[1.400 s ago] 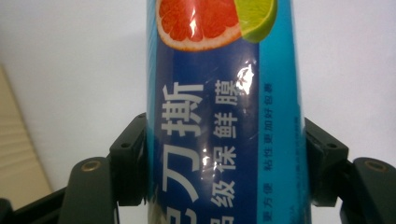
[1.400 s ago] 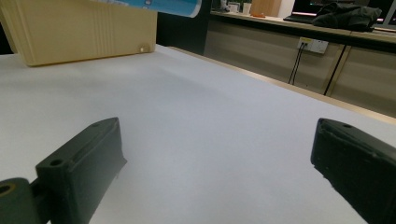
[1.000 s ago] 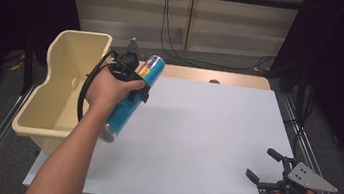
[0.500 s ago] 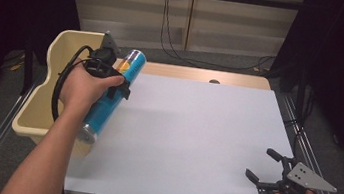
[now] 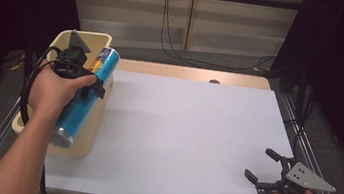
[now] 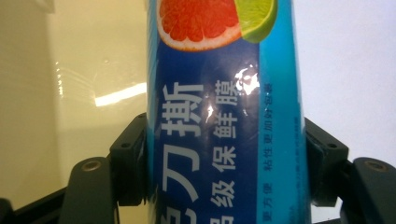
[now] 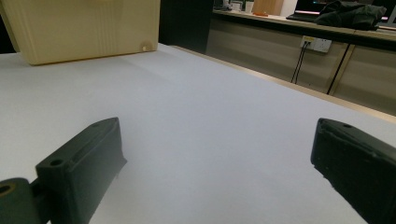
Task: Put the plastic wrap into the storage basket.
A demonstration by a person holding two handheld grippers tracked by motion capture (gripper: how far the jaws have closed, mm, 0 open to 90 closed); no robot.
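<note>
The high view is looking forward and down from above the person's side, taking in the whole white table (image 5: 189,139) from some way off. The left gripper view is sitting very close to a blue can (image 6: 224,116), facing down over the cream bin (image 6: 93,84). The right gripper view is looking low across the table toward that same bin (image 7: 84,28).

The blue cylindrical tube (image 5: 84,98) carries Chinese lettering and grapefruit-and-lime artwork. It hangs tilted over the cream bin's (image 5: 97,42) table-side rim.
</note>
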